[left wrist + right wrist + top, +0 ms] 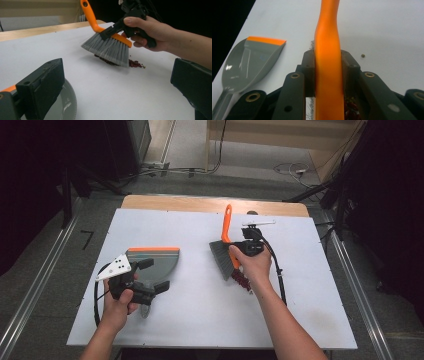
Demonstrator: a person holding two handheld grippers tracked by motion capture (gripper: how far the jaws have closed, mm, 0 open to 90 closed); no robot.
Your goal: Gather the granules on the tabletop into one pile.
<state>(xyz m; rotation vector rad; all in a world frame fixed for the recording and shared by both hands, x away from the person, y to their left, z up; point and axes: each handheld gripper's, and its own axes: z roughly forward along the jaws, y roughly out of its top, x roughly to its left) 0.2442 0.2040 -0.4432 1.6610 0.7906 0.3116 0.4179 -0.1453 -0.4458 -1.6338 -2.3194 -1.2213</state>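
High view: one brush [226,245] clamped in right gripper [248,249], one dustpan [156,261], left gripper [150,277] spread apart.

No text, label, brand, number or sign can be read in these pictures. The brush [227,240] and the dustpan [155,265] carry no writing that shows, and the white table [200,315] is plain.
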